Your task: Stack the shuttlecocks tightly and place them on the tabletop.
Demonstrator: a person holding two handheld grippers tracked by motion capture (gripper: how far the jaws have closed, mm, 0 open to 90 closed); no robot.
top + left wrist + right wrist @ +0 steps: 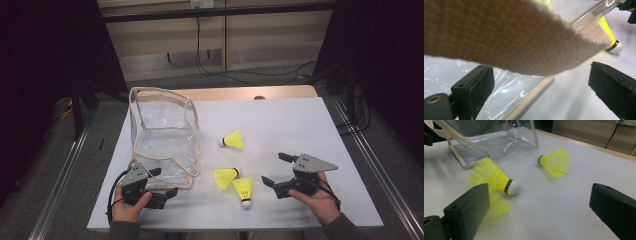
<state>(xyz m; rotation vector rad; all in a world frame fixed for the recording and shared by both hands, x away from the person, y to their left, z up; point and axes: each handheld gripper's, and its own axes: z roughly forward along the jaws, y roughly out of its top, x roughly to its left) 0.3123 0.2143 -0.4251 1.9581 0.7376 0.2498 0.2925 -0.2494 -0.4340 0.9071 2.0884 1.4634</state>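
White table [280,120] | high view: three shuttlecocks [226,177] | left gripper [541,85] view: bag trim [506,35]

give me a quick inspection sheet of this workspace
surface: white table top, wooden edge at the far side
job's things: clear bag standing open at left; three yellow shuttlecocks lying right of it
clutter: nothing seen
grippers: left gripper open at the bag's beige trim; right gripper open, facing the shuttlecocks
cables: black cables on the floor beyond the table
surroundings: dark, pale wall panels behind
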